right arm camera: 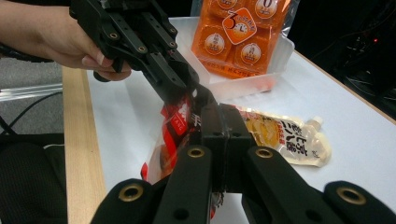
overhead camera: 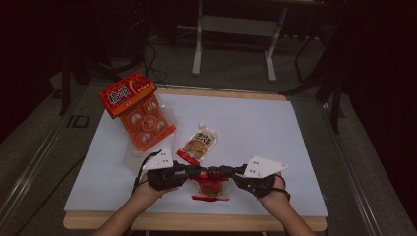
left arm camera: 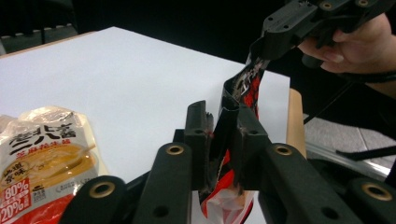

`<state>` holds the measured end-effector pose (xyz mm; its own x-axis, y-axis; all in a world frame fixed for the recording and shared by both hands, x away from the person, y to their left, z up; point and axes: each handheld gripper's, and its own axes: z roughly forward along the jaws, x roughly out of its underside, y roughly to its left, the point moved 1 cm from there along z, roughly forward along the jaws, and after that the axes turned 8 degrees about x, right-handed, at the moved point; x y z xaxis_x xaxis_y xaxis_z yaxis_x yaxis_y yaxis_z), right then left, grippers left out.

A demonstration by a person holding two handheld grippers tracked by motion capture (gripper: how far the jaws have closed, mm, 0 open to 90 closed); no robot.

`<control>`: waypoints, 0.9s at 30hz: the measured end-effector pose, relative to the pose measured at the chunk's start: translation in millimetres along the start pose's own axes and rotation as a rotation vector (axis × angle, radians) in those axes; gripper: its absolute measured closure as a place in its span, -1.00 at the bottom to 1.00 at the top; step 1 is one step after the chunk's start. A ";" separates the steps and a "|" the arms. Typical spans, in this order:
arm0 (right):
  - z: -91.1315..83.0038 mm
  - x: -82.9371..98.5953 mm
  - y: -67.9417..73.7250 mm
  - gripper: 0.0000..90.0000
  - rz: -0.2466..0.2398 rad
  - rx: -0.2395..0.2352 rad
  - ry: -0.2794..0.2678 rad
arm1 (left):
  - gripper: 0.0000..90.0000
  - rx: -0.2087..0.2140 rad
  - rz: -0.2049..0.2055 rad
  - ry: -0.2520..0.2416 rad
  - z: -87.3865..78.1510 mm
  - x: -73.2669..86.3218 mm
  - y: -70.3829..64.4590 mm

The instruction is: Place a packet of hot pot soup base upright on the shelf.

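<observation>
Item one, the red snack packet [overhead camera: 211,186]: it hangs between our two tools at the near edge of the table [overhead camera: 255,123], its top strip stretched crosswise from hand to hand and its body drooping to the white surface just below. Our left tool [overhead camera: 193,170] has its jaws pressed together on the packet's top edge, seen close in the left gripper view, where the red and black film [left arm camera: 233,140] is pinched between them. Our right tool [overhead camera: 230,171] is likewise pinched shut on the same strip a little farther along; in the right gripper view the film [right arm camera: 175,126] runs from its jaws up into the other tool. The packet's long axis along the top seam therefore lies left to right, between the tools, with both hands equally near, and we judge that a tear or pull-apart would run across that line, each tool drawing away from the other. Item two, a pale spouted pouch [overhead camera: 197,143] with noodle artwork: flat on the table, just beyond the tools, spout pointing away from us. Item three, a clear plastic tray [right arm camera: 261,79]: at the far left of the table, holding an orange multi-pack of small cups [overhead camera: 146,120] leaned upright in it, its red header card [overhead camera: 127,93] on top. We see no other contents in the tray.
</observation>
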<state>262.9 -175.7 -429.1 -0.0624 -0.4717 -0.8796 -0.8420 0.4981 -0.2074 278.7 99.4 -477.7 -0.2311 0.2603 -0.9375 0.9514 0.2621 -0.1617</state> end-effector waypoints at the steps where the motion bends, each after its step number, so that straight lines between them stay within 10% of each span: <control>1: 0.2 0.2 0.0 1.00 -0.002 0.000 0.002 | 0.83 0.007 0.006 0.007 0.7 -0.6 -0.3; 17: -3.1 5.6 -8.2 0.95 0.075 -0.027 -0.021 | 0.97 0.032 0.071 0.019 -0.2 -9.8 0.9; 27: -17.2 -1.4 -18.1 0.37 0.139 -0.023 -0.074 | 0.97 0.034 0.124 0.005 -11.8 -31.2 -1.1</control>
<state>269.0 -196.6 -416.8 -0.1407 -0.3441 -0.9283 -0.8399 0.5380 -0.0721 282.5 101.9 -444.7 -0.1119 0.2936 -0.9494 0.9790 0.1962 -0.0548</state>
